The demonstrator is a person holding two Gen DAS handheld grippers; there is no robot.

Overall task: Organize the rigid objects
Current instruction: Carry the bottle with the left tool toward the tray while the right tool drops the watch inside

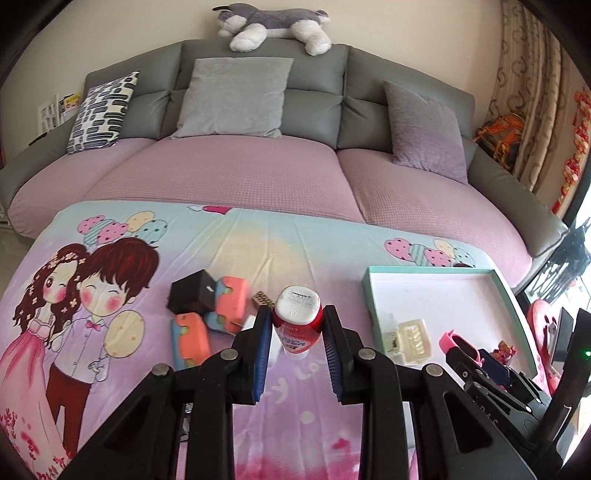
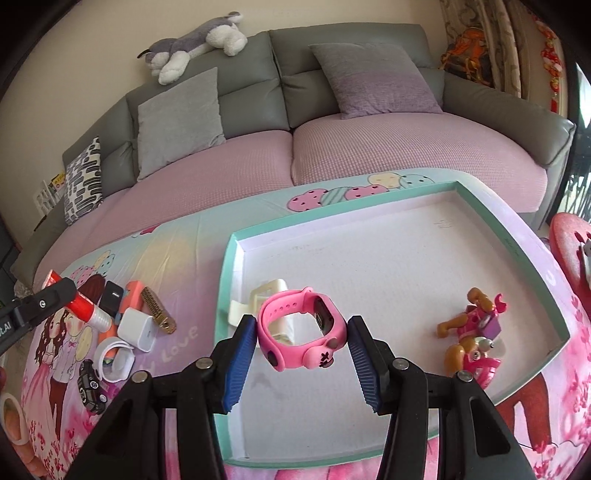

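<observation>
Left gripper [image 1: 297,319]: we see it clamped on the red tube [image 1: 297,314].
Right gripper [image 2: 303,328]: gripping our pink watch [image 2: 301,328], above the tray [image 2: 406,258].
Dog figure [image 2: 474,336]: three o'clock of watch.

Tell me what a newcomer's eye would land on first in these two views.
First, the pink rubber child's watch gripped in the right claw above the shallow teal-rimmed white tray. Next, the red squeeze tube with a white cap clamped in the left claw over the cartoon-print pink bedsheet. Behind both, a grey and white plush husky sprawls on the grey sofa's backrest.
</observation>
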